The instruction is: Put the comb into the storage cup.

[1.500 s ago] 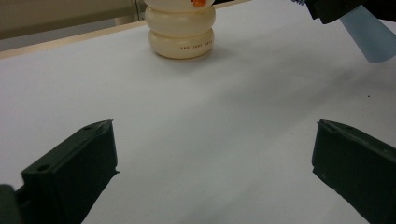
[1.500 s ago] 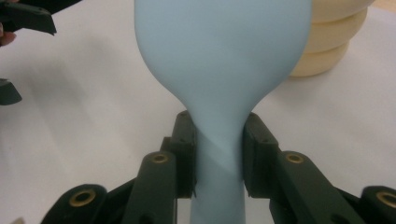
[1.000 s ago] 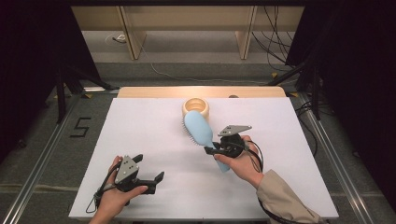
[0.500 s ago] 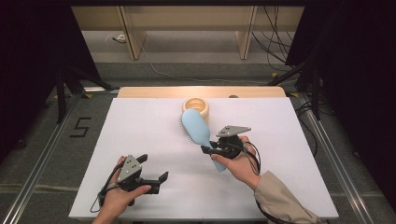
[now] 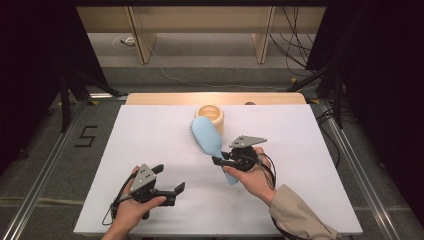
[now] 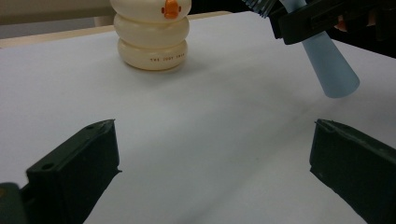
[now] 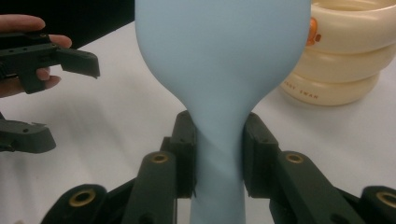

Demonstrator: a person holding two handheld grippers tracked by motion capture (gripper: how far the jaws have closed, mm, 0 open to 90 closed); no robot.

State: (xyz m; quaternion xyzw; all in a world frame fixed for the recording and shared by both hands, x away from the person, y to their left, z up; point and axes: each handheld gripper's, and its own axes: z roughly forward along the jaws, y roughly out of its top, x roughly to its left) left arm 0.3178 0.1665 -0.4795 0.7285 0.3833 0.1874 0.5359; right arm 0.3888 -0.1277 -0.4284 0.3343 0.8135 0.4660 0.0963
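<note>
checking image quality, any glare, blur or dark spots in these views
High view: table evenly lit, surroundings dark. Left gripper view: near jaws soft, cream container fairly sharp. Right gripper view: hairbrush close and slightly soft, no harsh glare.

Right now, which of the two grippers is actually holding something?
The right gripper: its jaws clamp the light-blue hairbrush at the neck. The left gripper stands open, holding nothing.

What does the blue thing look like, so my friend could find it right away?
Look at the white table, near its middle, just in front of the cream ring-shaped duck container. The hairbrush is pale blue with a smooth oval back and a tapered handle, clamped at the neck by the right gripper. It is the table's single blue thing.
</note>
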